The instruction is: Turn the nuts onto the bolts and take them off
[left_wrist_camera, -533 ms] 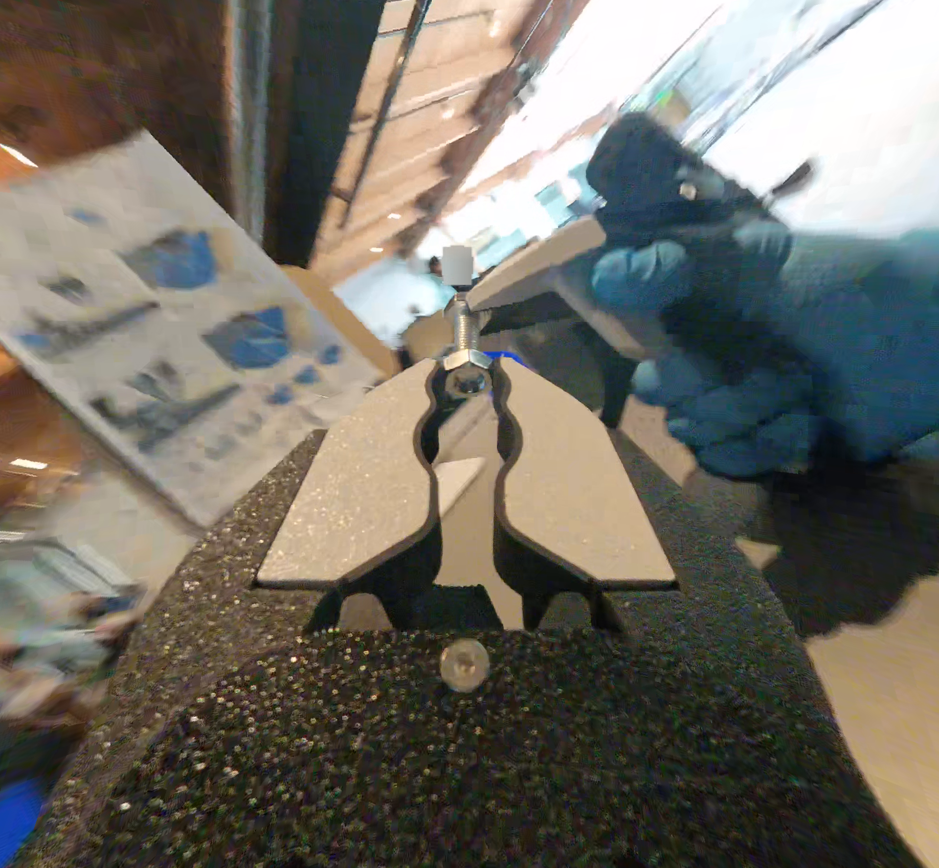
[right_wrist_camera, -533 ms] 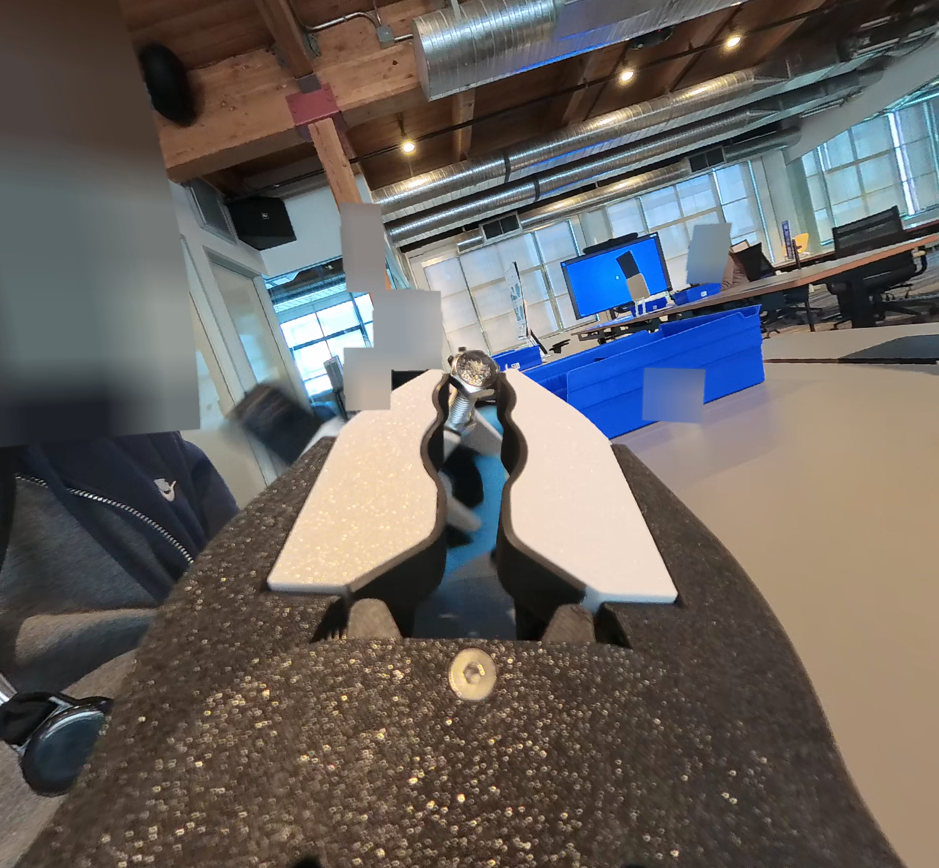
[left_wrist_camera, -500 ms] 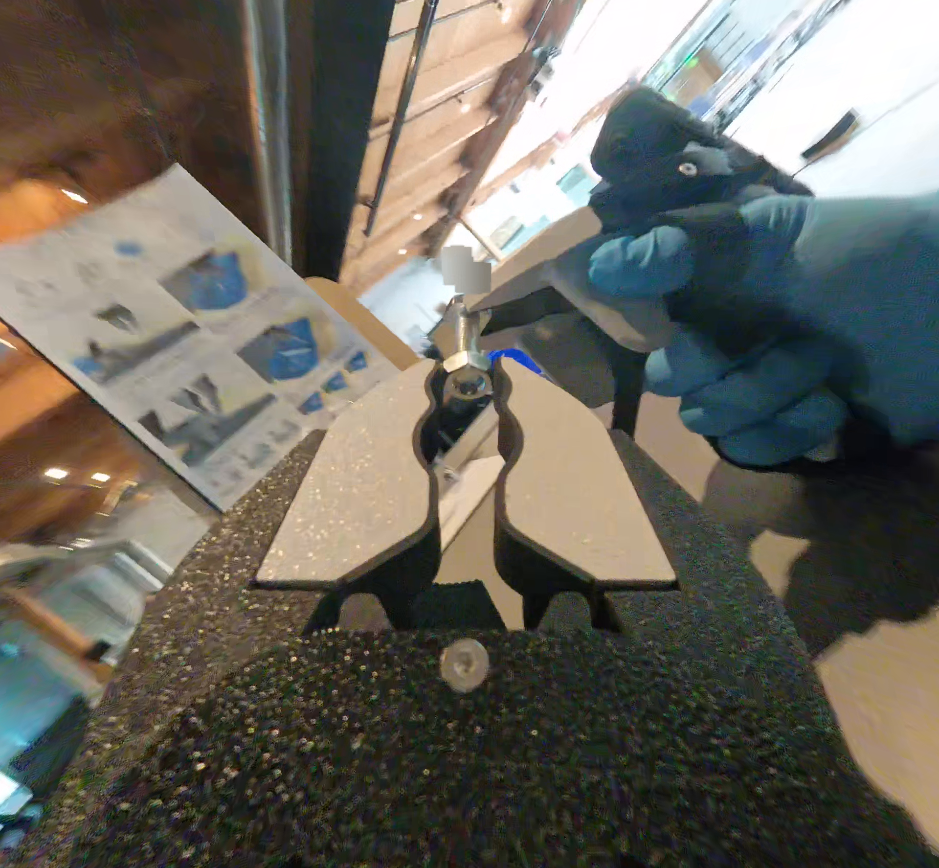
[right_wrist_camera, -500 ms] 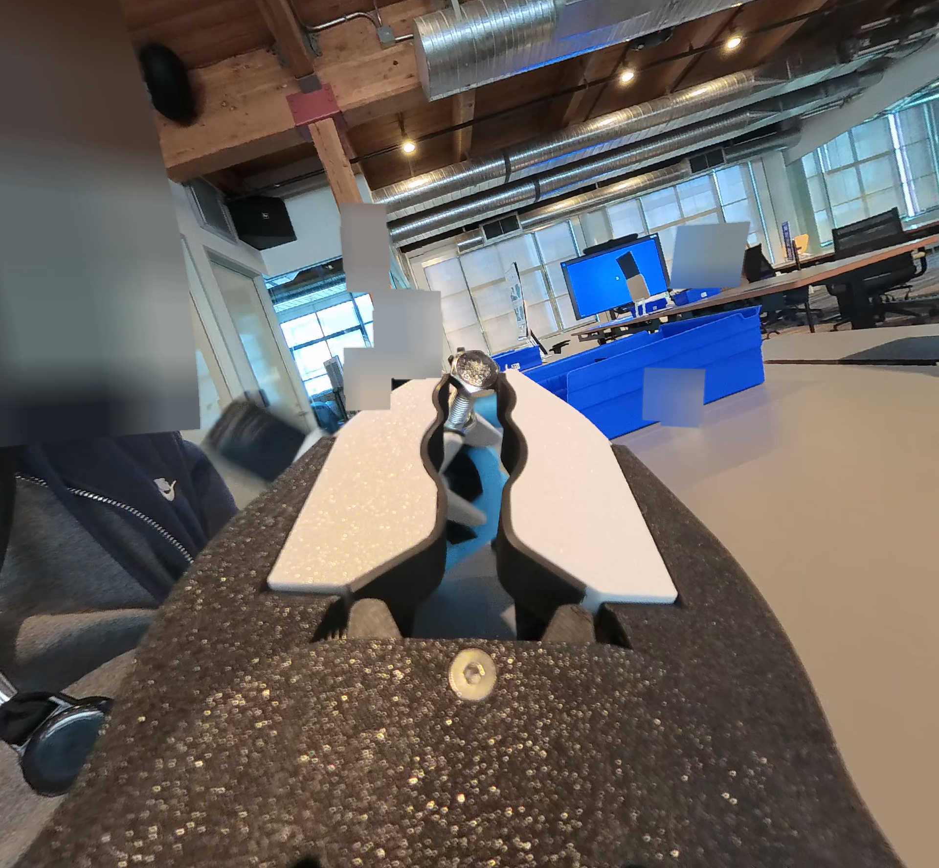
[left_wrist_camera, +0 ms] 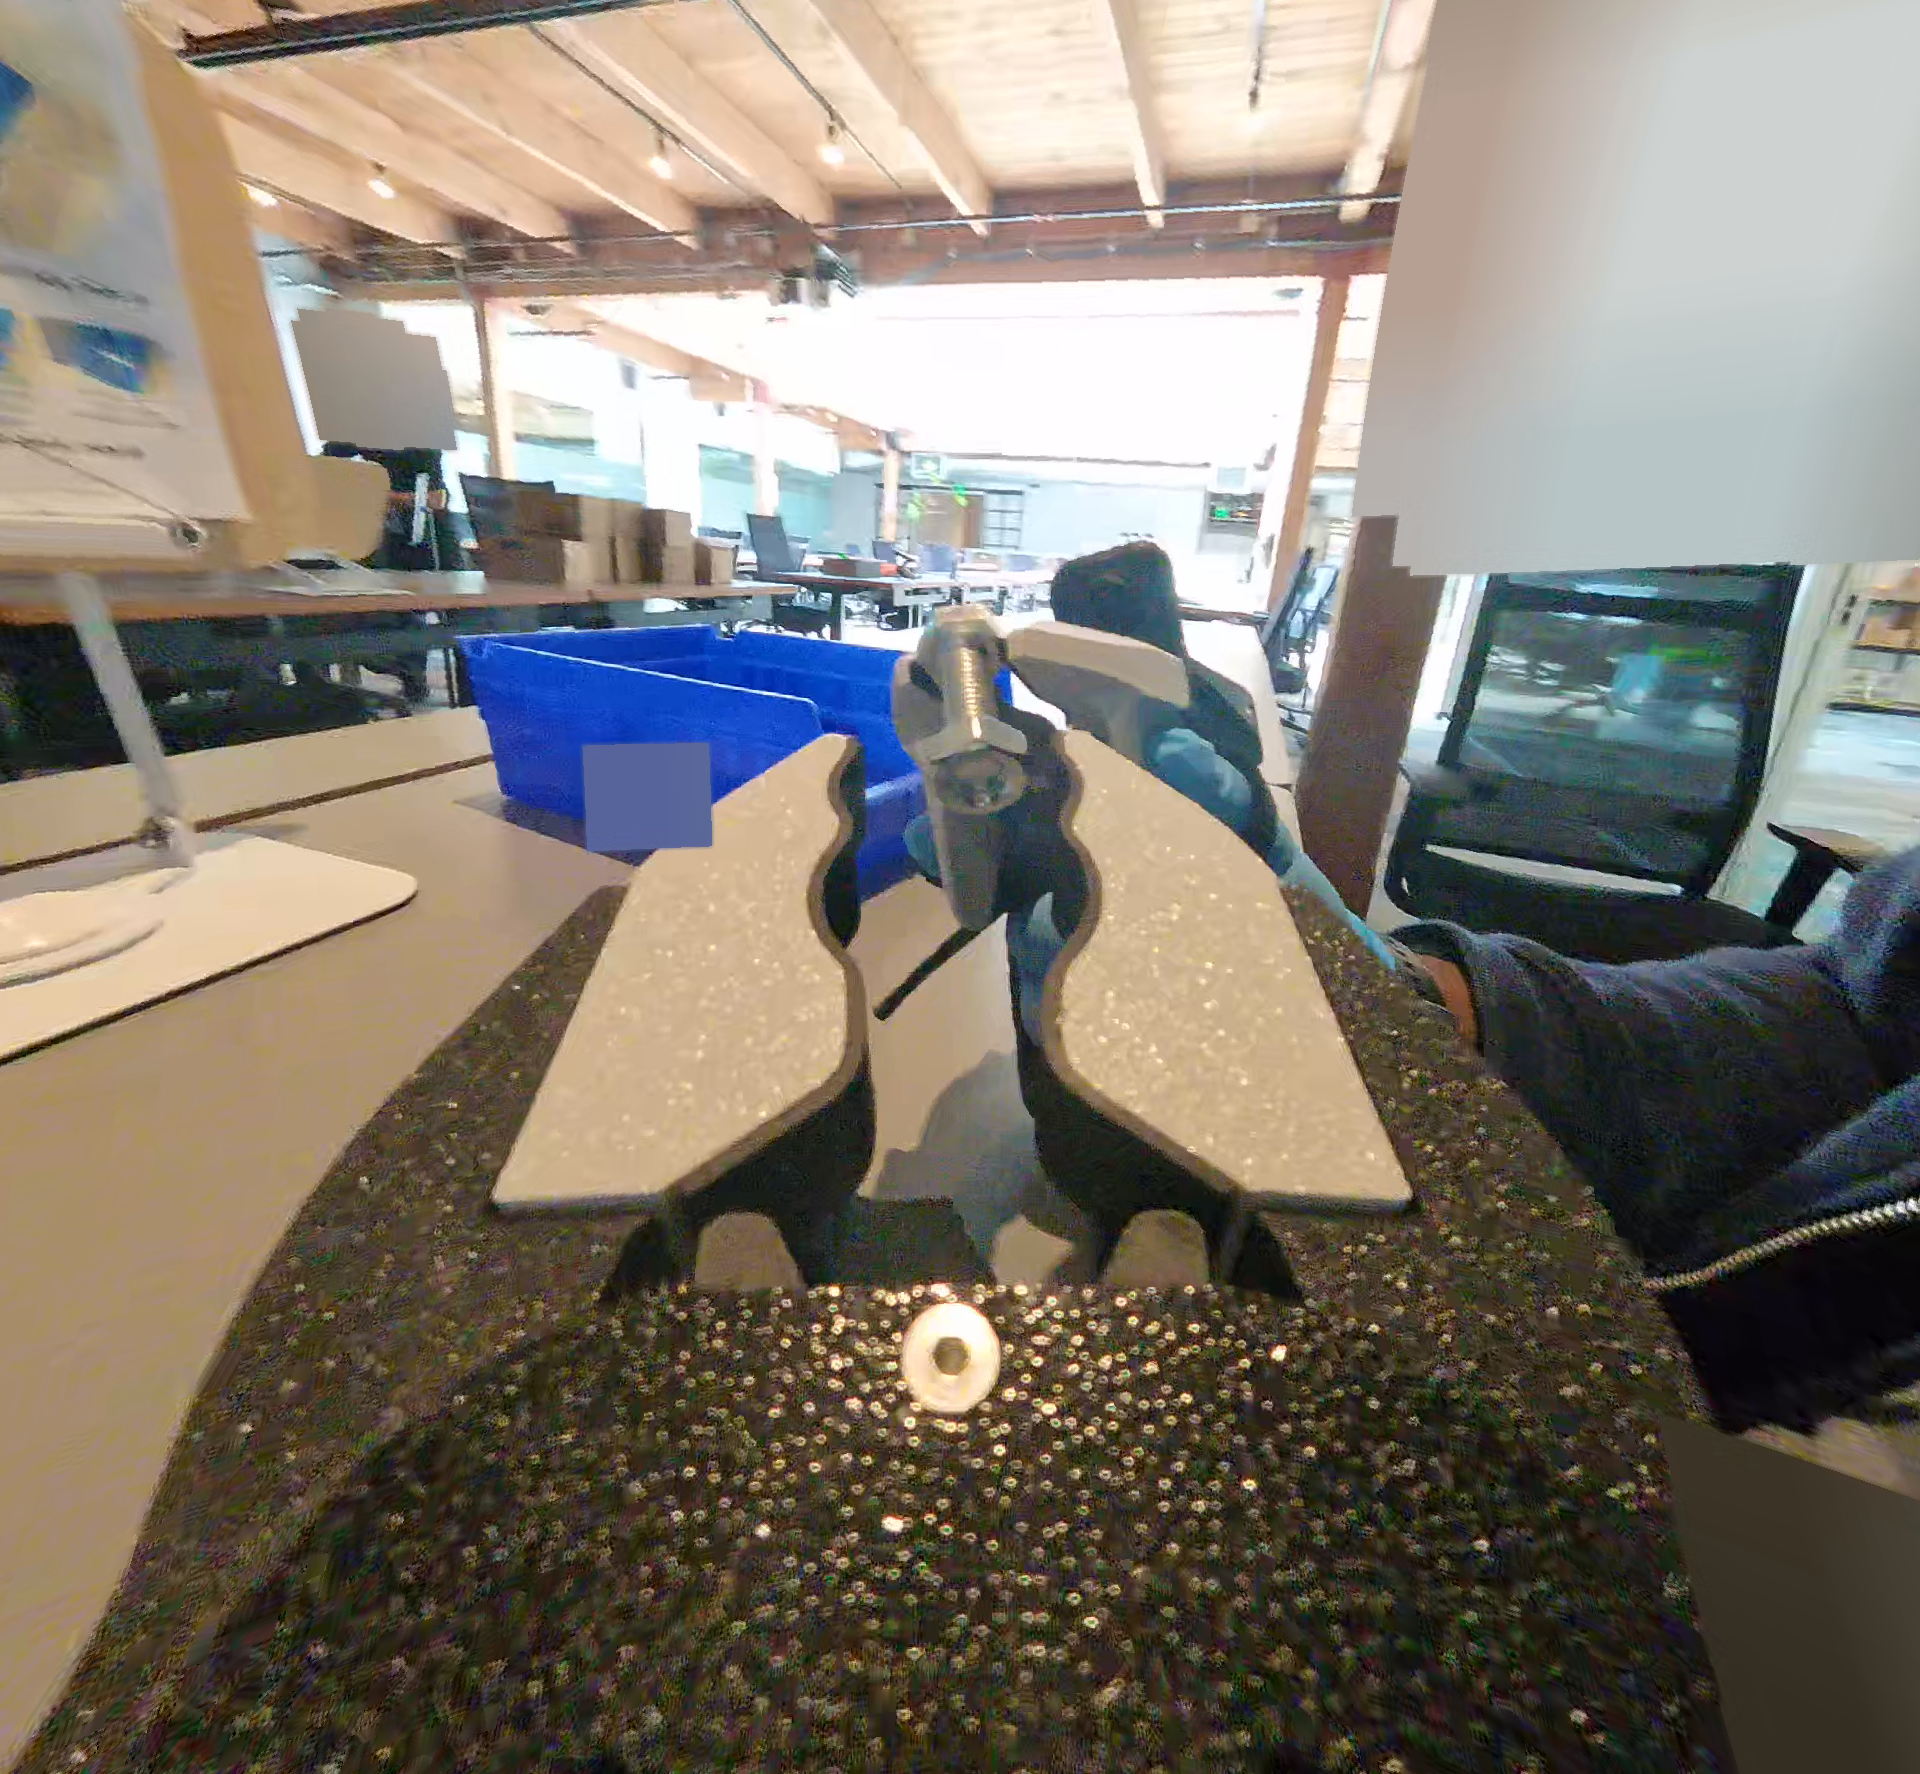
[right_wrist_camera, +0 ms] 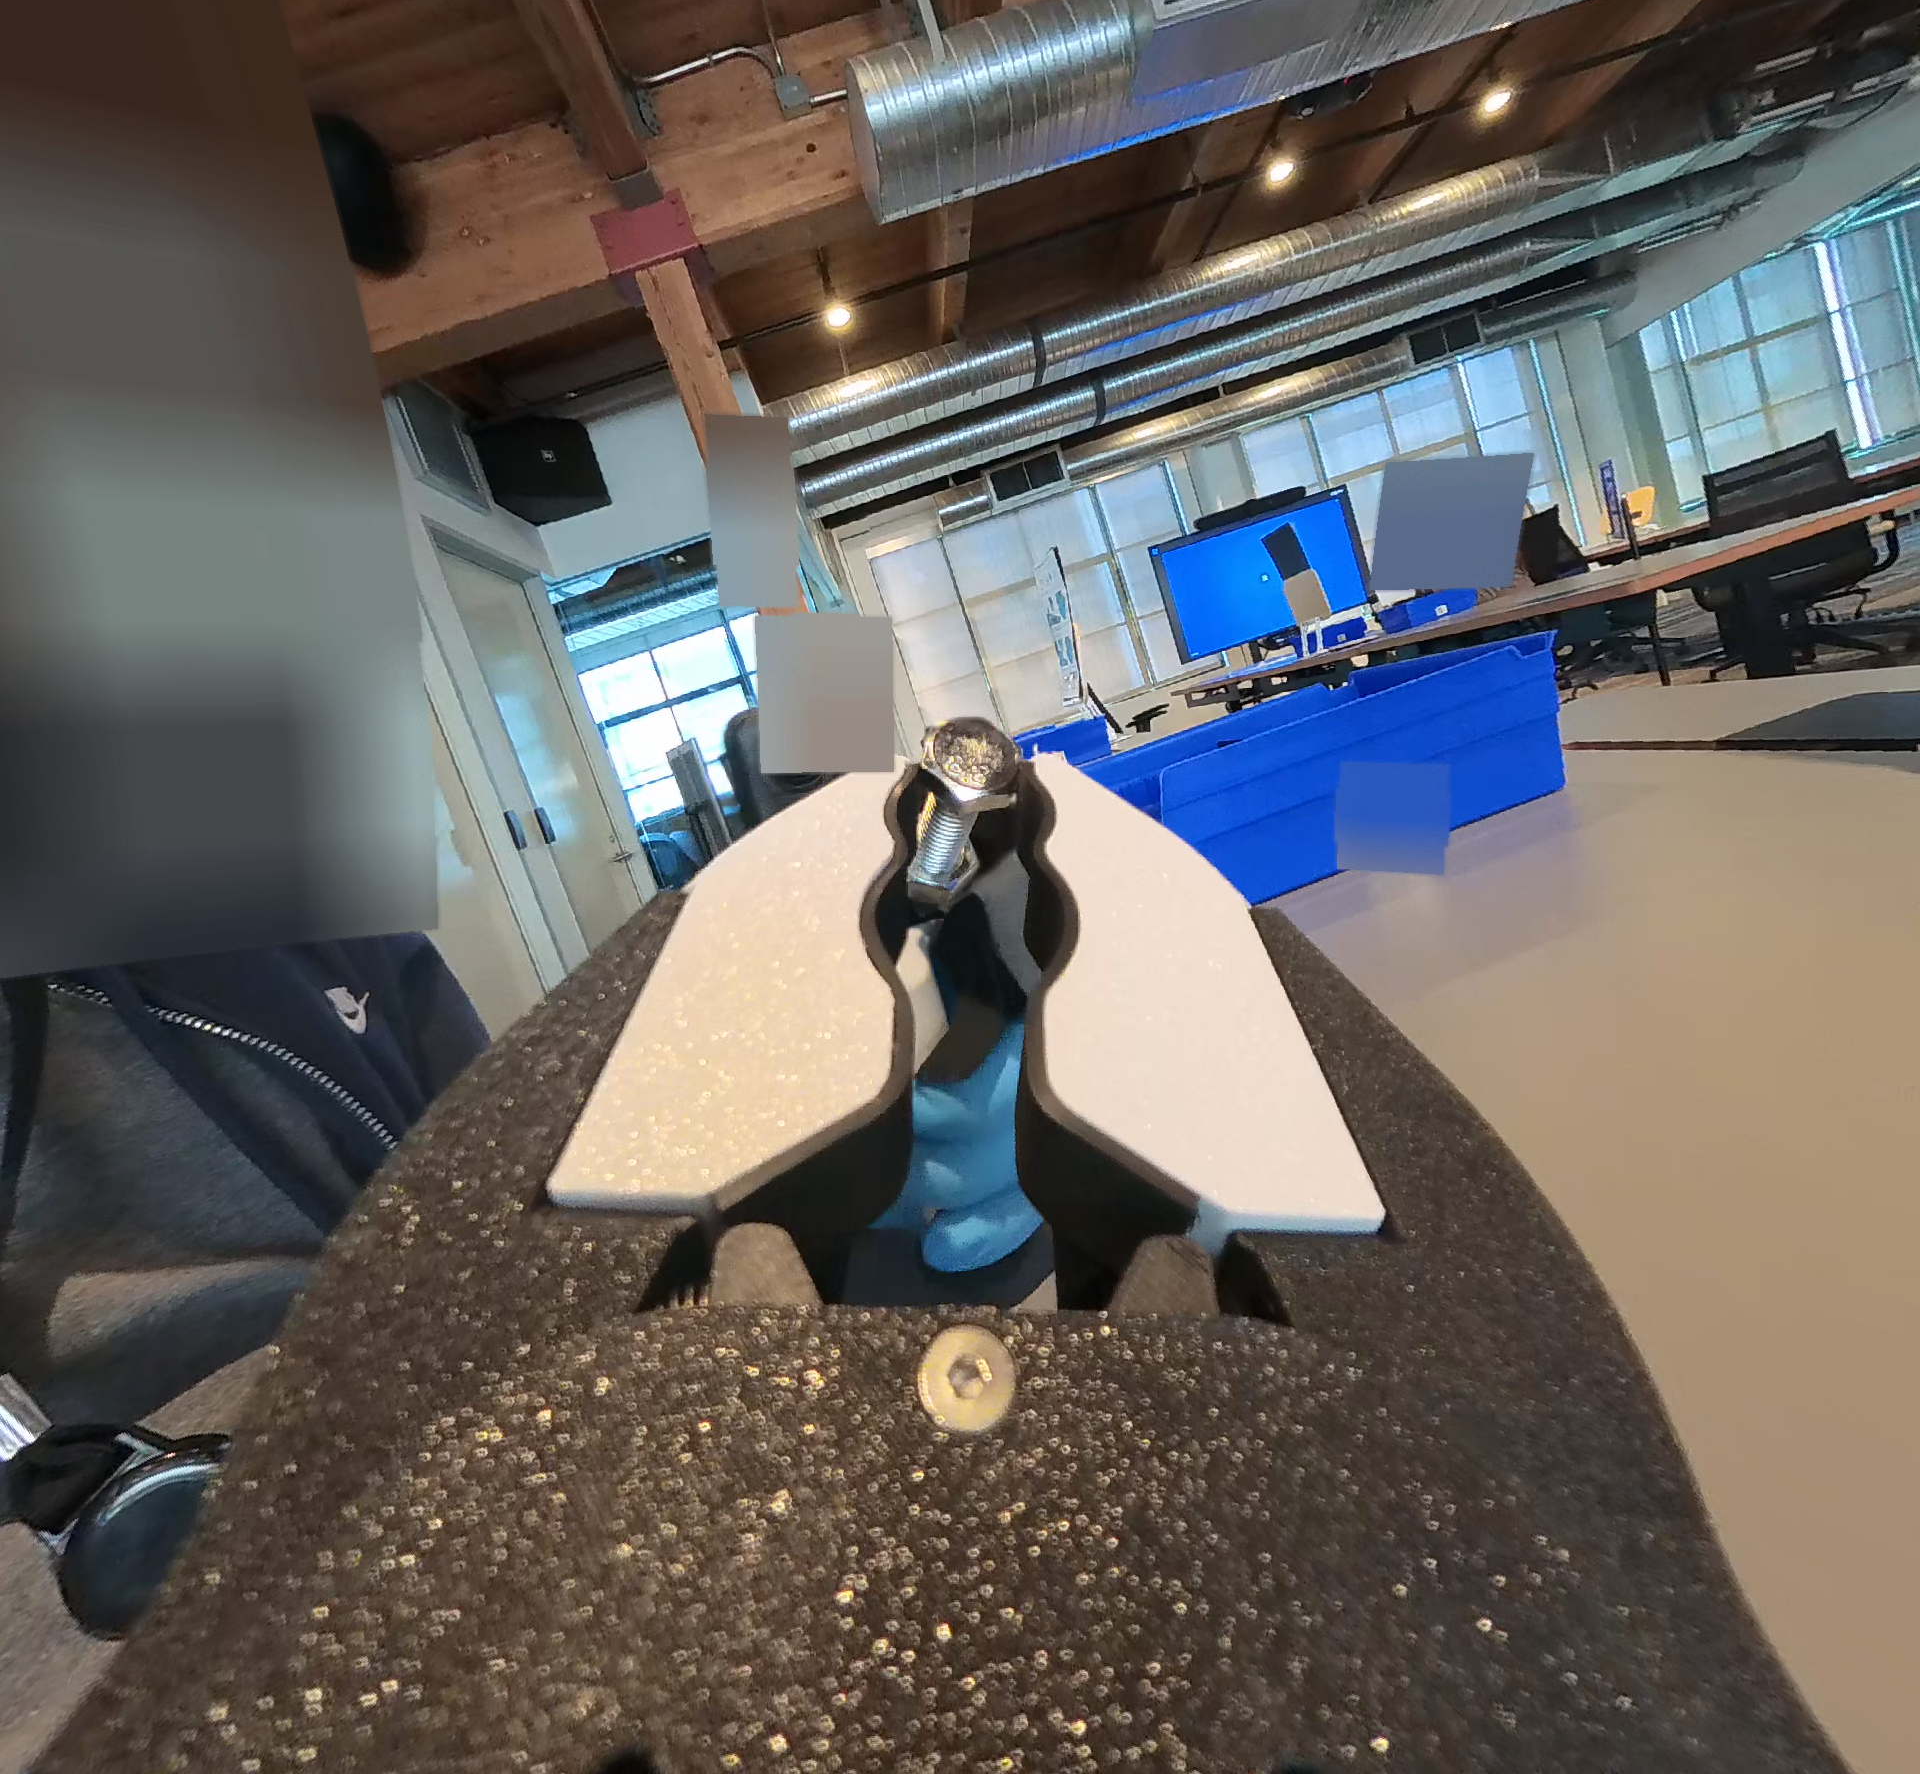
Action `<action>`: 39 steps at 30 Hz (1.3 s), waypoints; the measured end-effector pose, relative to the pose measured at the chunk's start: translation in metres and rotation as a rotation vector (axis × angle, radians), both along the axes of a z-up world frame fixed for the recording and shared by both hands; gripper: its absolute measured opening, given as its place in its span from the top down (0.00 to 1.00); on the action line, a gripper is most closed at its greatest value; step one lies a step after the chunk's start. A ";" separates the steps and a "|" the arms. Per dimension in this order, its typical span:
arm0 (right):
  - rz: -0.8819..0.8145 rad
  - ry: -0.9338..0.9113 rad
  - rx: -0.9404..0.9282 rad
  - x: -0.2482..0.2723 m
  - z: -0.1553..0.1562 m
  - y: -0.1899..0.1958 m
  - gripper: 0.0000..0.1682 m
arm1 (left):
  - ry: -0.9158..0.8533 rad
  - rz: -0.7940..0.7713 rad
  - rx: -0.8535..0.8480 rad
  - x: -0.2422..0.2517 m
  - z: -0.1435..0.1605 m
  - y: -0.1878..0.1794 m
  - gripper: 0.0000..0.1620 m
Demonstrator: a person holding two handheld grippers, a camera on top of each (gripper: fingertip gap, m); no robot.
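A silver bolt (right_wrist_camera: 971, 758) is clamped by its head in my shut right gripper (right_wrist_camera: 971, 781). Its threaded shaft points away toward my left gripper, with a hex nut (right_wrist_camera: 938, 883) on it. In the left wrist view the bolt (left_wrist_camera: 964, 675) points at the camera with the nut (left_wrist_camera: 971, 744) near its end. My left gripper (left_wrist_camera: 951, 760) is open, and the nut sits between its fingertips, nearer the right one, with a gap on the left. The right gripper (left_wrist_camera: 971, 649) faces it, held by a blue-gloved hand (left_wrist_camera: 1205, 768).
A blue bin (left_wrist_camera: 644, 696) stands on the grey table (left_wrist_camera: 208, 1101) behind the grippers and also shows in the right wrist view (right_wrist_camera: 1351, 737). A white stand base (left_wrist_camera: 229, 893) is at the left. A dark sleeve (left_wrist_camera: 1714, 1049) and a black chair (left_wrist_camera: 1610, 716) are at the right. My two grippers' fingertips are within a few centimetres of each other.
My left gripper has let go of the nut, opened its jaws and rolled back to level. My right gripper has kept still, shut on the bolt head.
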State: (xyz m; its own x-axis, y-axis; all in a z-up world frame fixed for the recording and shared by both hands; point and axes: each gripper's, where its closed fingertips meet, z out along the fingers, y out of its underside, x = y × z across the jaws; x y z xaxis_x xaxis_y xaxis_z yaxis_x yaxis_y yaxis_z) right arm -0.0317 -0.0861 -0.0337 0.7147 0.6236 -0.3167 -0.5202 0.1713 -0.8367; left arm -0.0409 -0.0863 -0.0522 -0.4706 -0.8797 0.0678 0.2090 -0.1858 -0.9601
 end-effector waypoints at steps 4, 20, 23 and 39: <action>0.002 -0.008 -0.004 -0.002 -0.001 0.001 0.90 | -0.086 0.112 0.177 -0.003 0.002 -0.001 0.90; -0.018 -0.007 0.014 0.001 0.002 -0.002 0.90 | -0.147 0.200 0.238 -0.004 0.009 0.003 0.77; -0.012 -0.006 0.015 0.000 0.002 -0.002 0.90 | -0.083 0.127 0.166 -0.001 0.004 0.001 0.79; -0.011 -0.009 0.019 0.000 0.002 -0.003 0.90 | -0.229 0.321 0.483 -0.002 0.008 -0.012 0.67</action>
